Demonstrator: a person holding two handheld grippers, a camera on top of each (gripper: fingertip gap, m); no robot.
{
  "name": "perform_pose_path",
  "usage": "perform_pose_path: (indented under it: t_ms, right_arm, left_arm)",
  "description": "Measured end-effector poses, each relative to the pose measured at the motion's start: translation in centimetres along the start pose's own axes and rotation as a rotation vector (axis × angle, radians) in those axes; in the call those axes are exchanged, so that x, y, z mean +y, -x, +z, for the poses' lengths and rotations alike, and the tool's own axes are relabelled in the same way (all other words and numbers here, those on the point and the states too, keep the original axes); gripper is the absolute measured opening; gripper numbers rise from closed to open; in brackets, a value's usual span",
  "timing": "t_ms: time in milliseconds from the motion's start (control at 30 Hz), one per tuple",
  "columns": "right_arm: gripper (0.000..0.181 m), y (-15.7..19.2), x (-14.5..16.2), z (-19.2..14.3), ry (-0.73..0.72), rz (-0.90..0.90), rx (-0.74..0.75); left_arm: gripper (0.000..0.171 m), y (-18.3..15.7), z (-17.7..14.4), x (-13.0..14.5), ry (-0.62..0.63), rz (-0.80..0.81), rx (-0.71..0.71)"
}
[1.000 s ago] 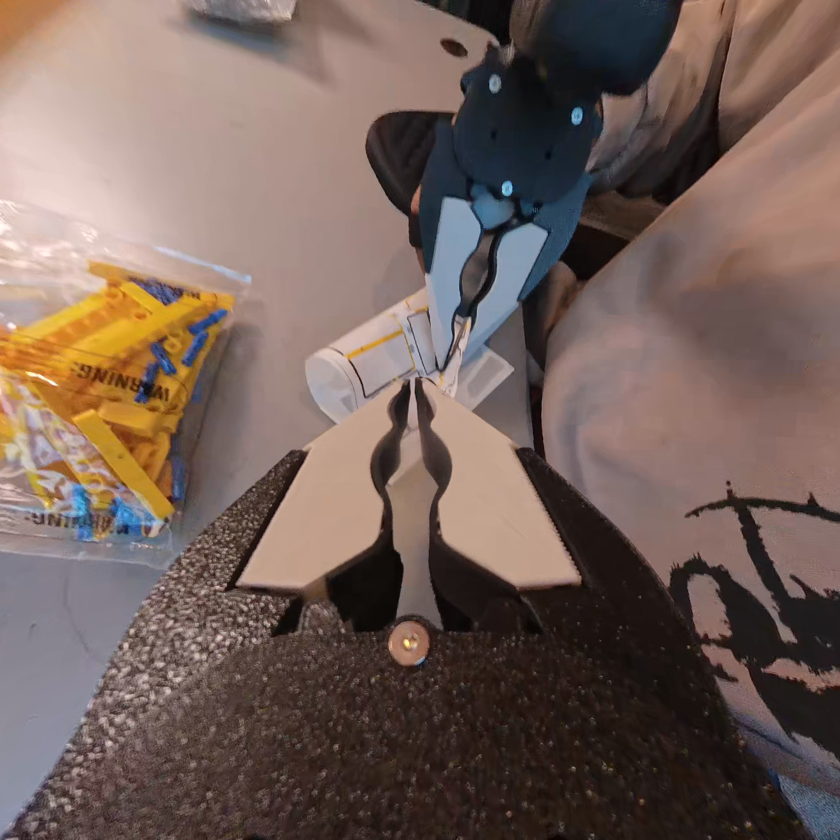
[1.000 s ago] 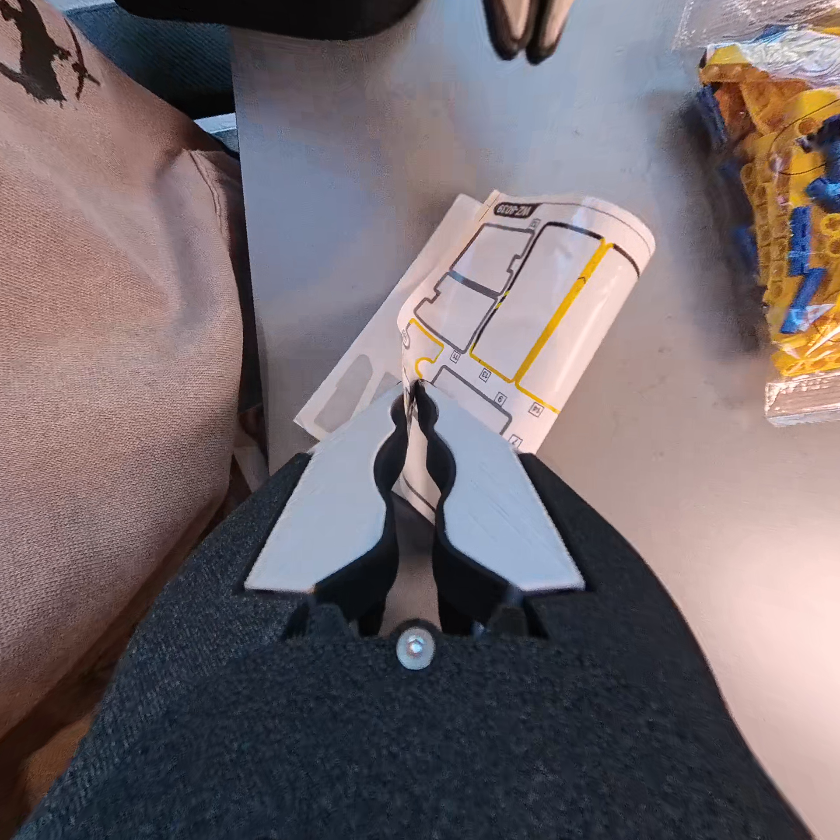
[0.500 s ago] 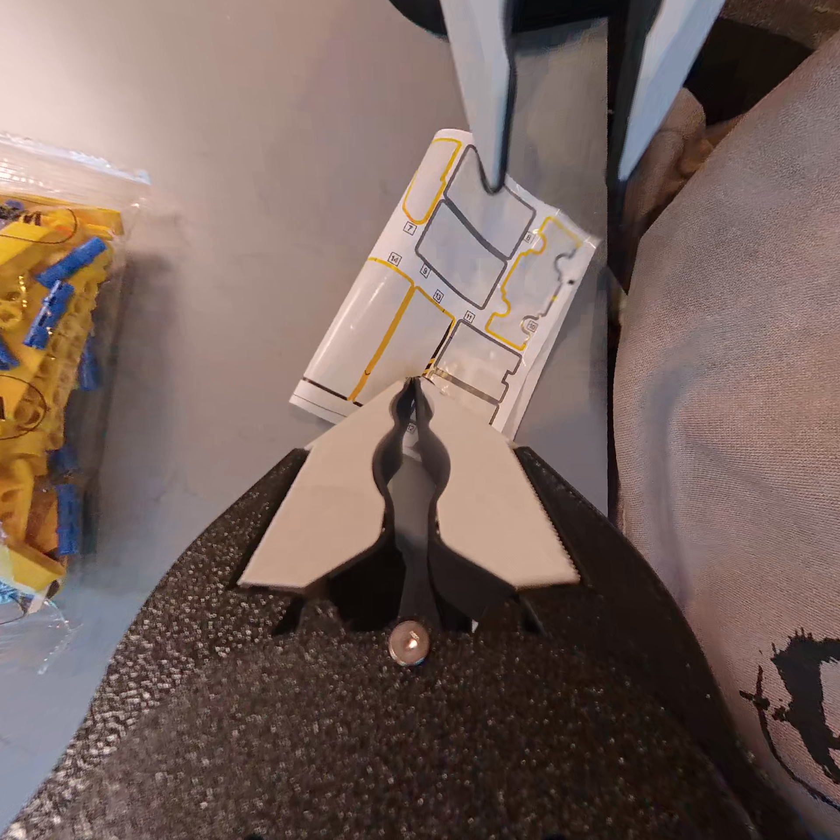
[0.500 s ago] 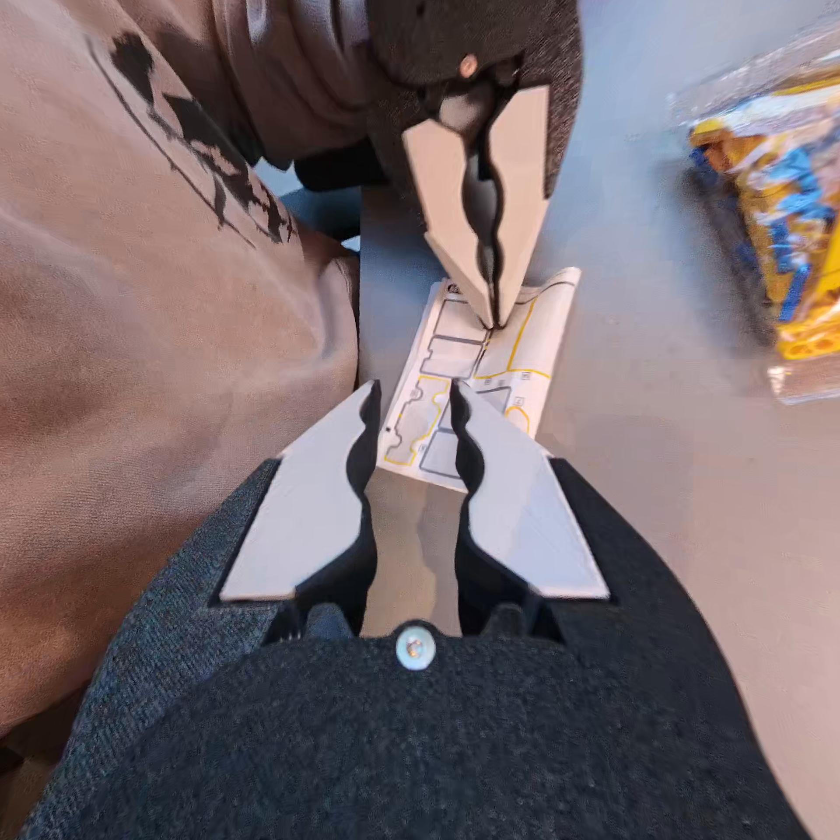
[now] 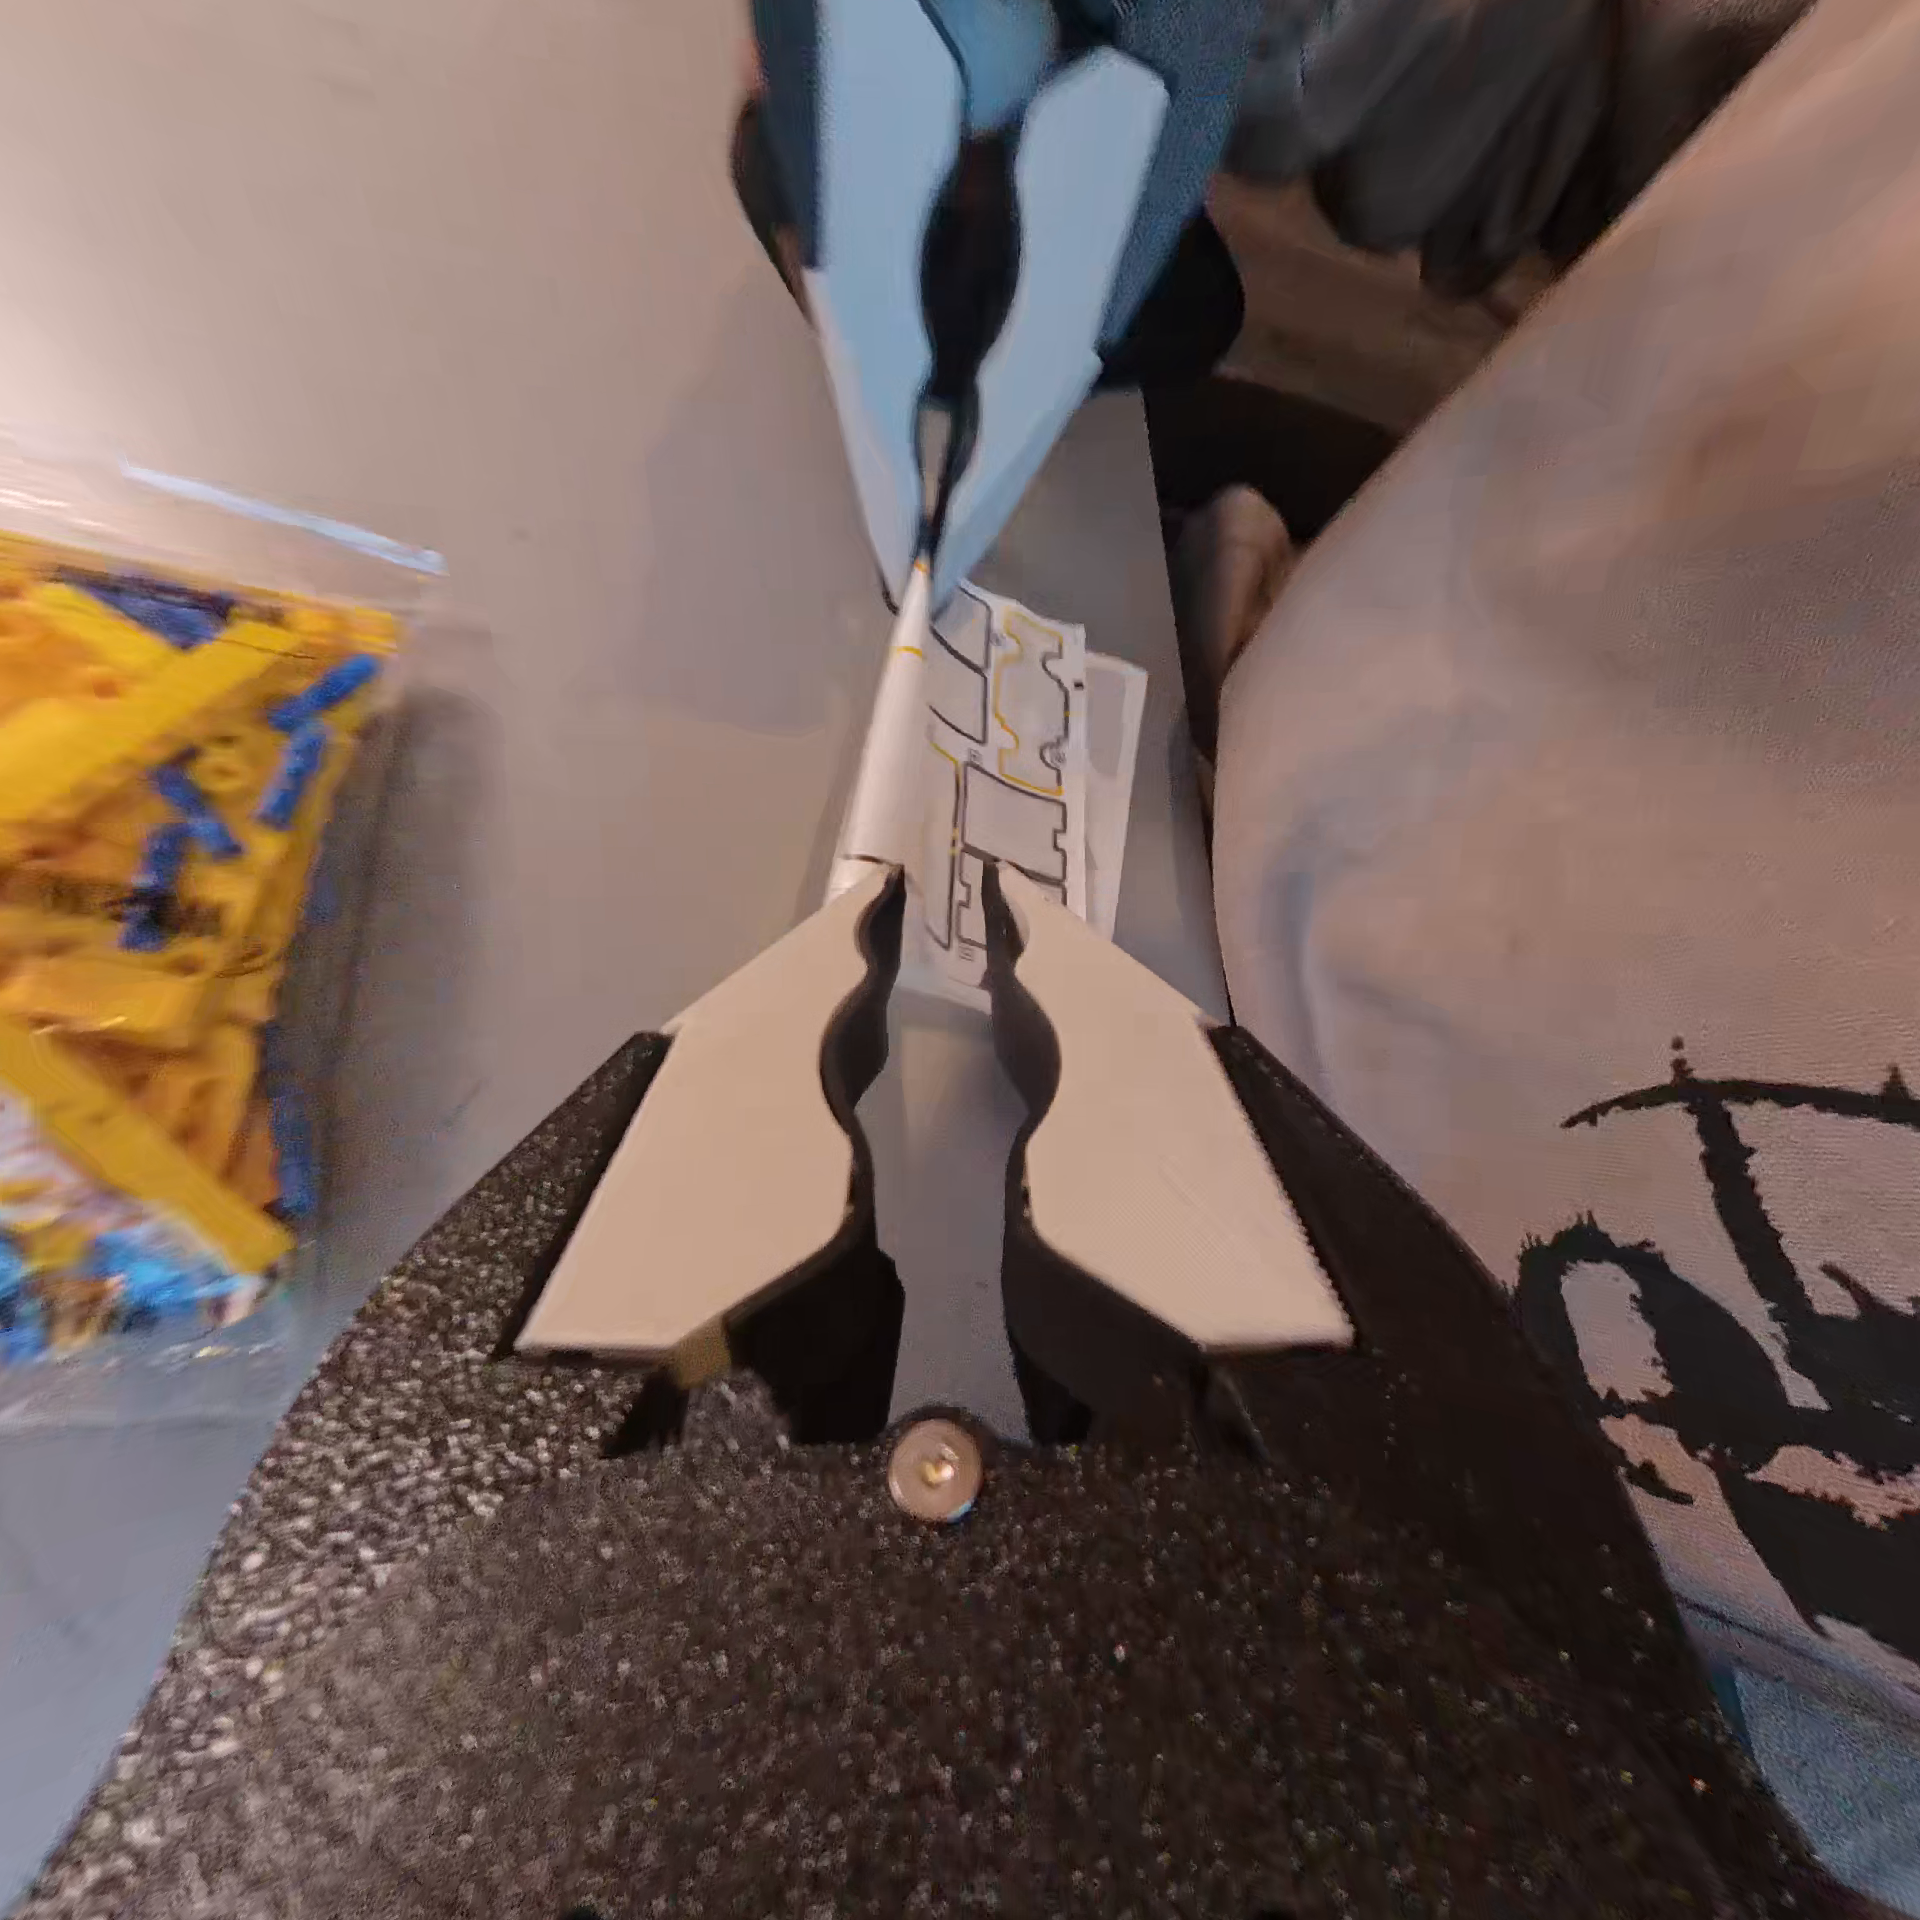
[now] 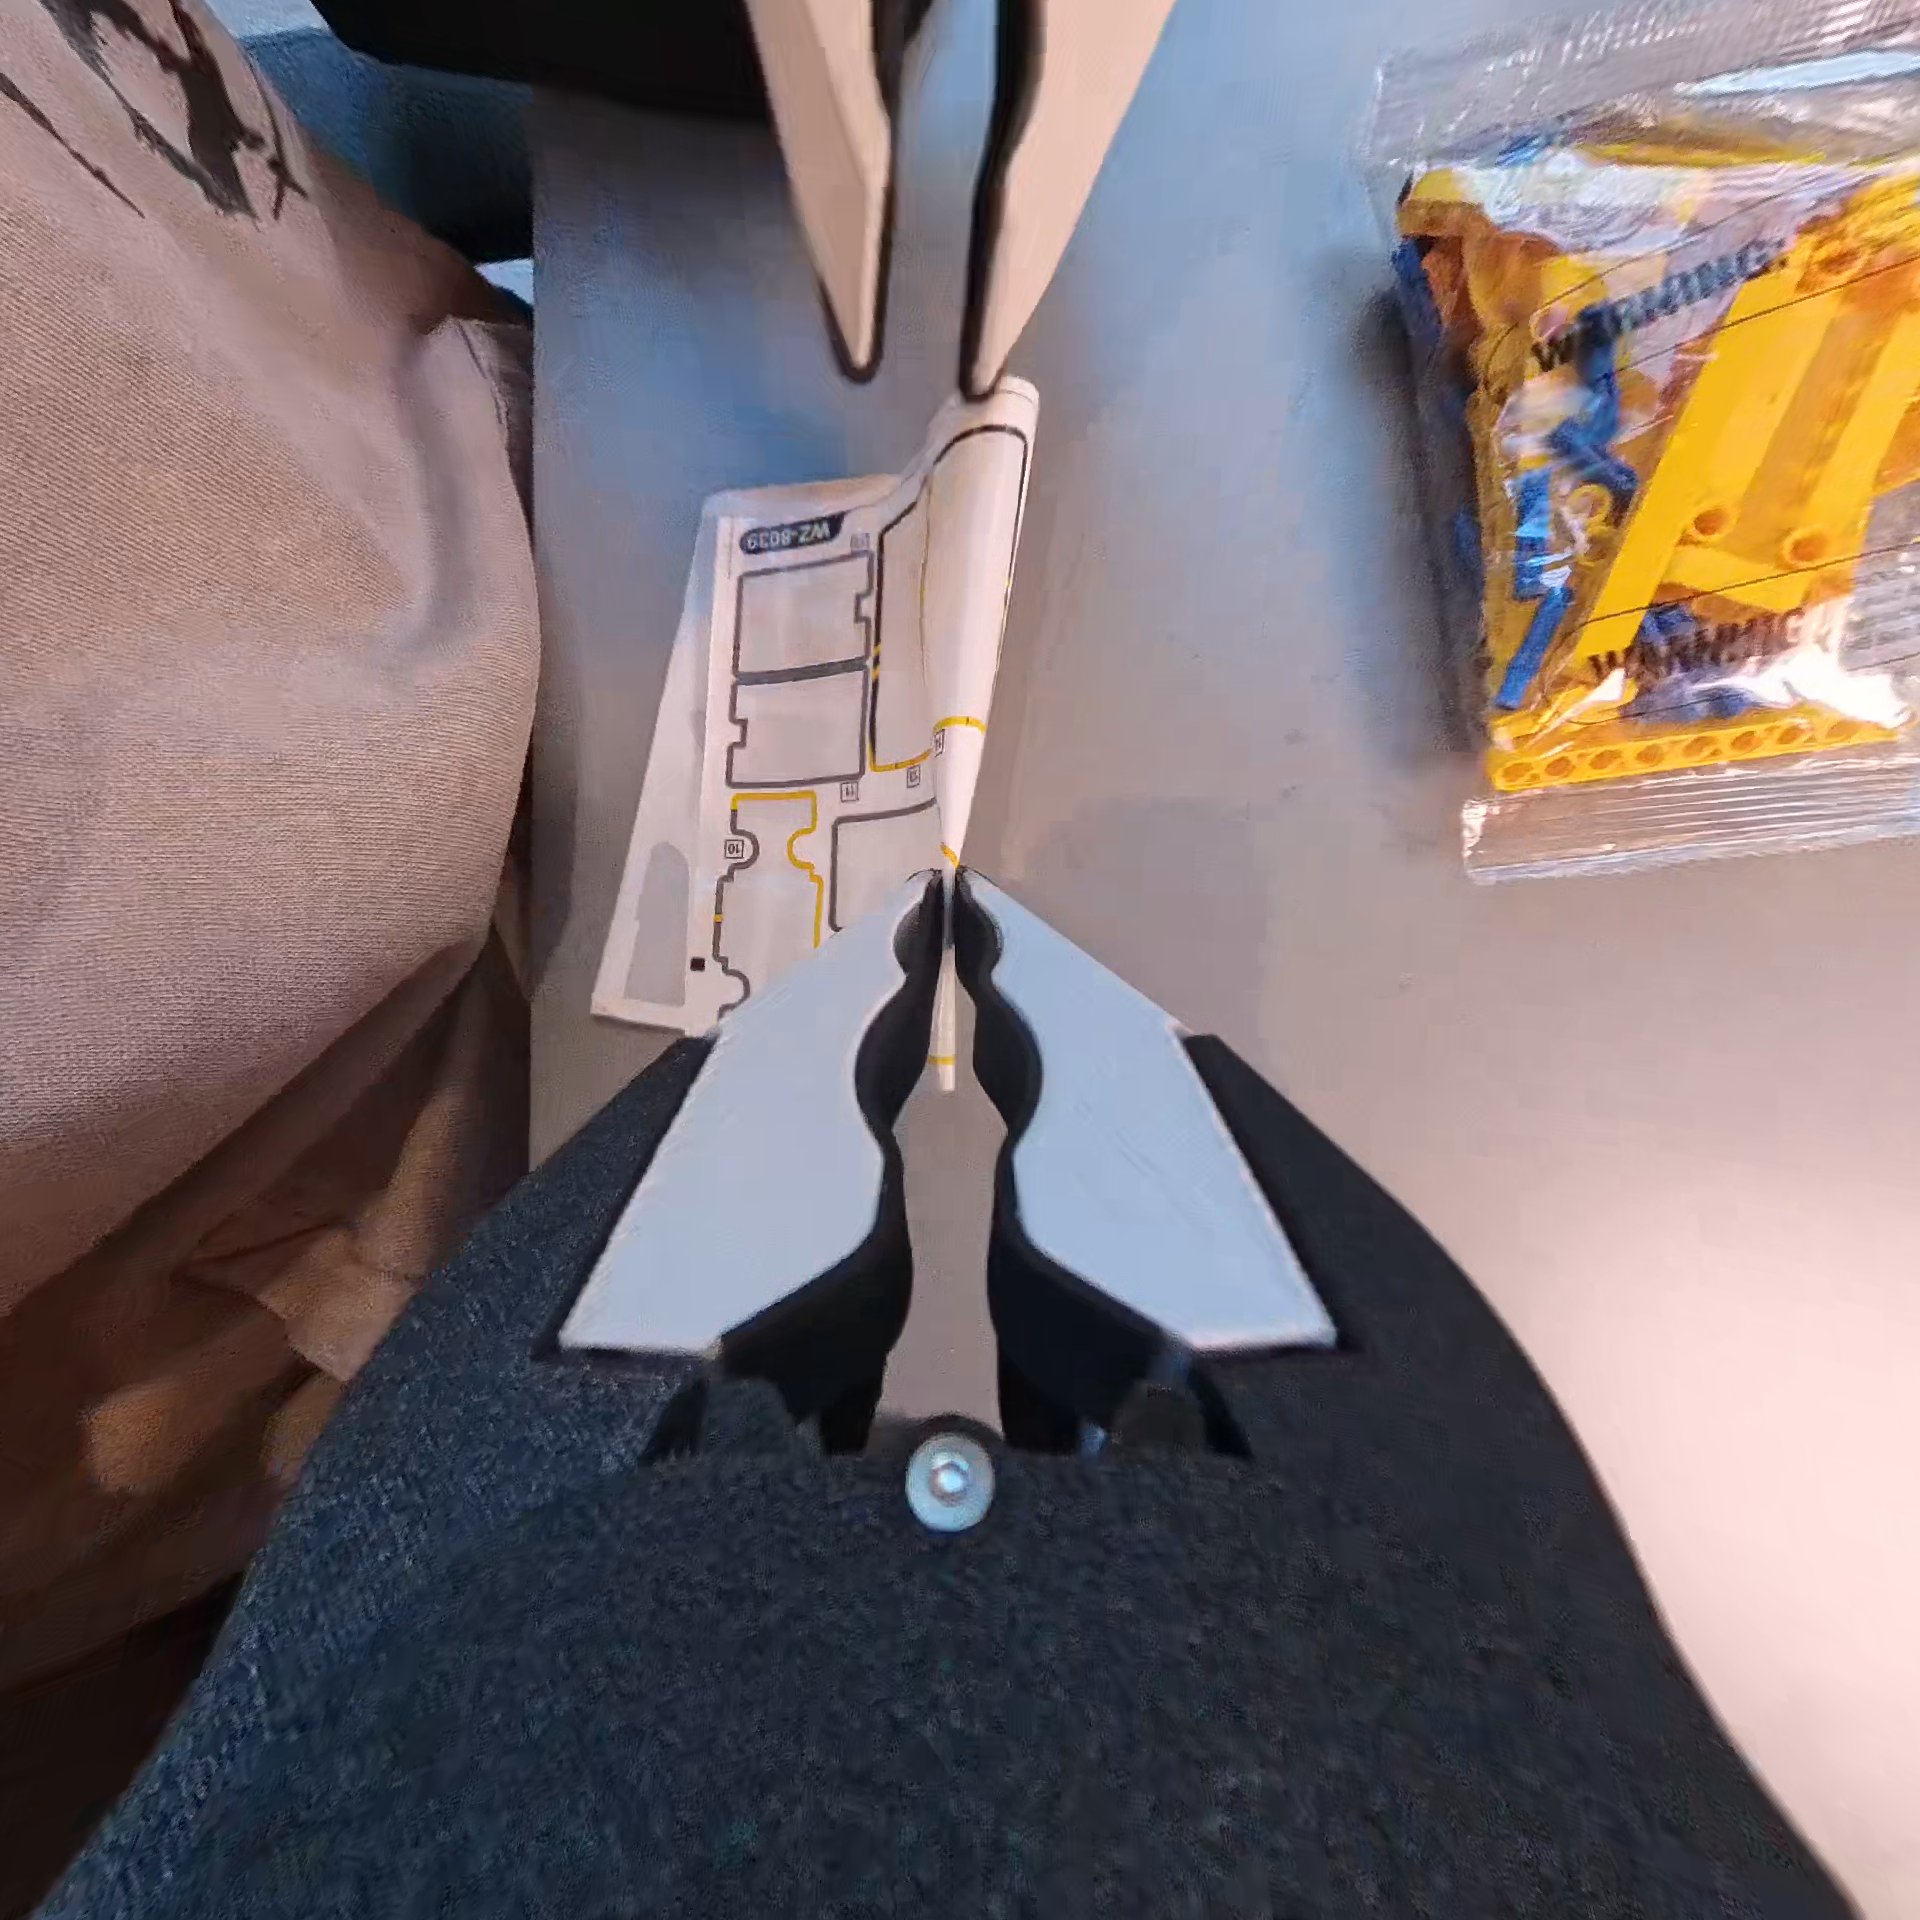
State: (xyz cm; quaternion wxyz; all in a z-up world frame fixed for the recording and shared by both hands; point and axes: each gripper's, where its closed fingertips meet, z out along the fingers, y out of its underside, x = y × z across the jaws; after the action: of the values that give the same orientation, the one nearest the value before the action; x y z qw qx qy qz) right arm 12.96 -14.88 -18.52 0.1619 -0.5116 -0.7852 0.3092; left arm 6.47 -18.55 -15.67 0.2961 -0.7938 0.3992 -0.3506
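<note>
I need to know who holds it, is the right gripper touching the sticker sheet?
Touching. The right wrist view shows the right gripper with its fingers shut on the lifted edge of the sticker sheet.

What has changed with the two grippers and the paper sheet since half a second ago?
The right gripper, open before, has shut on an edge of the sticker sheet and lifts that side up. The left gripper, shut on the sheet before, has opened a little and let go. The bag of yellow and blue parts stayed on the grey table.
</note>
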Motion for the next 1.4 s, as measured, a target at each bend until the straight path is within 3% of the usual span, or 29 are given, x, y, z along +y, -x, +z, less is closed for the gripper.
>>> perform_pose_path:
  t_ms: [100,167,200,267,367,400,467,667,767,900,1033,1167,1300,1400]
  right_arm:
    - [0.0,-0.4,-1.1,-1.1,-0.067,-0.104,0.1]
    - [0.0,-0.4,-1.5,-1.7,-0.086,-0.176,0.157]
    - [0.0,-0.6,-1.6,-1.9,-0.087,-0.204,0.19]
    - [0.0,-0.7,-1.9,-2.3,-0.092,-0.261,0.247]
    - [0.0,-0.9,-2.1,-3.0,-0.091,-0.329,0.325]
    - [0.0,-0.9,-2.1,-3.2,-0.099,-0.335,0.332]
    - [0.009,-0.3,-2.1,-3.3,-0.135,-0.29,0.283]
    - [0.051,2.0,-4.5,-4.7,-0.366,0.067,-0.093]
    - [0.036,2.6,-4.9,-4.7,-0.378,0.127,-0.187]
    - [0.016,2.7,-4.6,-4.0,-0.328,0.033,-0.133]
    - [0.01,2.5,-4.9,-4.0,-0.327,-0.1,-0.005]
    - [0.008,2.3,-4.9,-3.6,-0.294,-0.221,0.131]
    - [0.008,1.5,-4.7,-3.4,-0.245,-0.348,0.306]
    - [0.007,1.1,-4.6,-3.3,-0.235,-0.419,0.398]
  left_arm:
    - [0.032,2.5,-1.9,-1.6,-0.125,-0.093,-0.052]
    - [0.049,1.2,-0.8,-1.7,-0.132,-0.141,0.058]
    - [0.049,0.1,-0.1,-1.9,-0.135,-0.162,0.14]
    - [0.045,-0.7,0.9,-2.2,-0.135,-0.174,0.188]
    - [0.012,-0.5,1.7,-2.3,-0.122,-0.11,0.136]
    - [0.008,-0.4,1.7,-2.4,-0.121,-0.074,0.11]
    - [0.001,-0.6,1.8,-2.4,-0.108,0.013,0.069]
    - [0.0,-2.1,1.8,-3.2,-0.134,0.346,-0.05]
    - [0.0,-2.2,1.6,-3.7,-0.138,0.502,-0.158]
    - [0.0,-2.5,1.1,-4.1,-0.174,0.633,-0.245]
    - [0.015,-2.6,0.8,-4.0,-0.217,0.583,-0.219]
    - [0.032,-3.3,0.9,-3.5,-0.226,0.416,-0.094]
    - [0.032,-3.8,0.7,-4.0,-0.264,0.263,-0.029]
    - [0.02,-3.0,0.8,-3.9,-0.254,0.227,-0.08]
